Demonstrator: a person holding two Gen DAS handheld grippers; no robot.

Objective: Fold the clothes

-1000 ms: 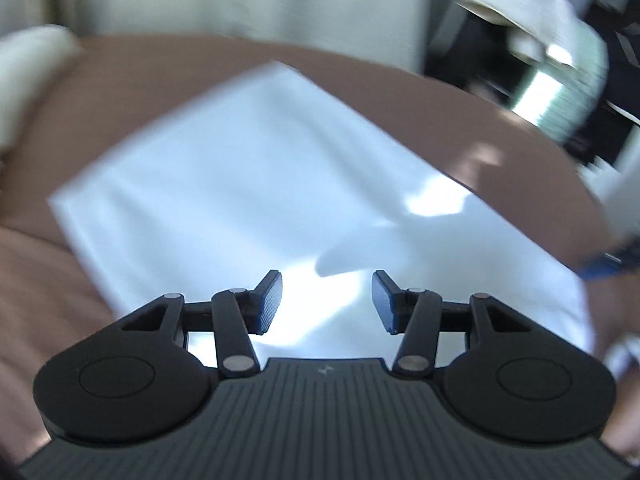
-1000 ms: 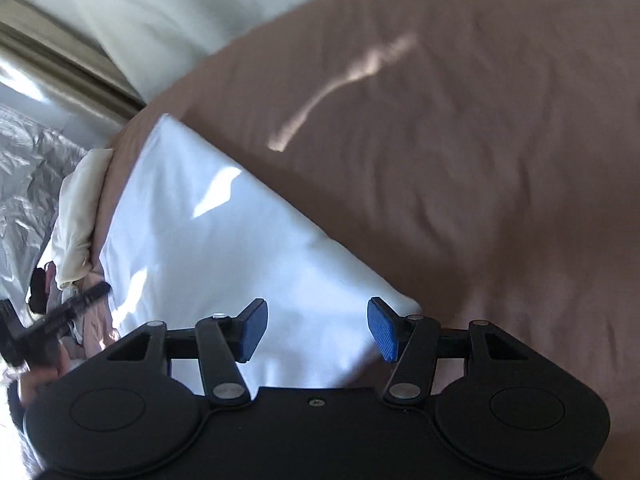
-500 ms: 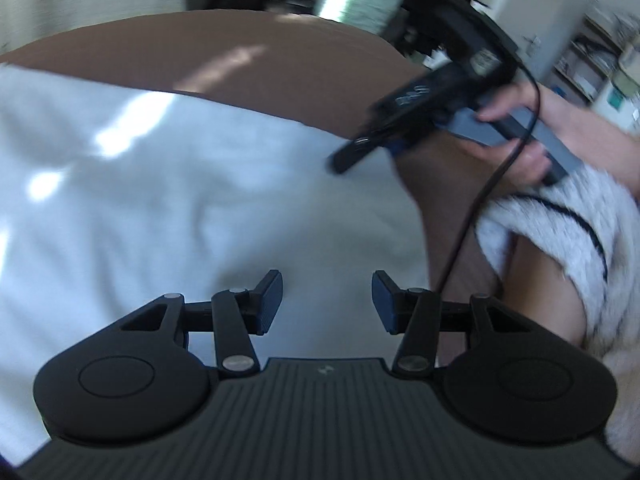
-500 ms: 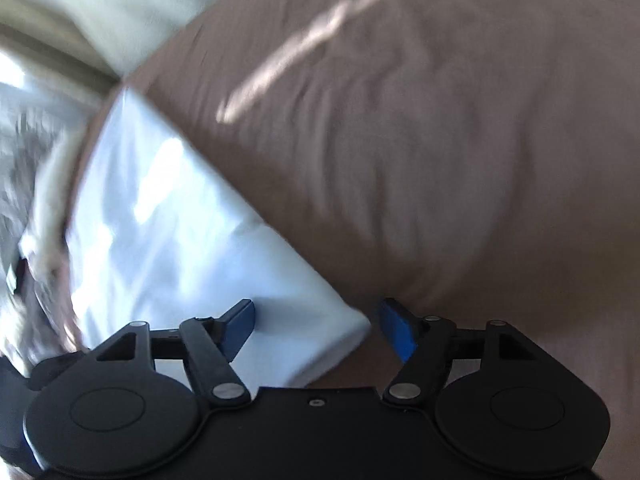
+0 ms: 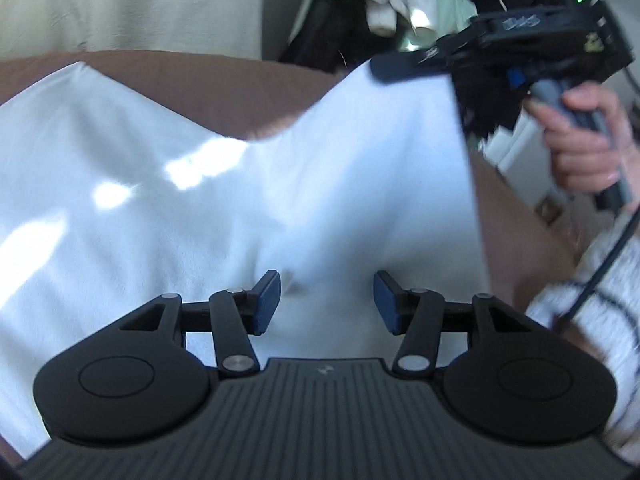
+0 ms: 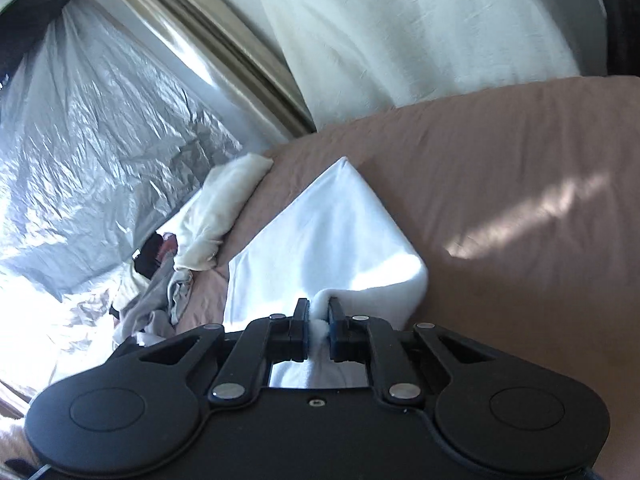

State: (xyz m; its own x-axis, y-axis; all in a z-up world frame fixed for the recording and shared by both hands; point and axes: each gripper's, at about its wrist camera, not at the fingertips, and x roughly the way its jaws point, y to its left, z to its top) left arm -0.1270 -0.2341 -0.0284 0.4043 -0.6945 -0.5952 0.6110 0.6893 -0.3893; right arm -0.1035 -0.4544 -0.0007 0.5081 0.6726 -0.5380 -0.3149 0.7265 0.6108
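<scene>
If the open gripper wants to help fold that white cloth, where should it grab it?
Probably the bare near edge of the white cloth, approached from over the brown bedding. The right gripper, which has just been closing, pinches one corner; the left gripper hangs open above flat middle fabric that offers no edge.

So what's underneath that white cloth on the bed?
The white cloth lies on a brown bedsheet, visible all around it. The right tongs lift one pinched corner; whatever sits beneath the cloth's middle is covered.

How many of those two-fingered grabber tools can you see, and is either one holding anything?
2. The left gripper hovers open above the white cloth. The right gripper is pinched shut on that cloth's corner, lifting it off the brown bed.
</scene>
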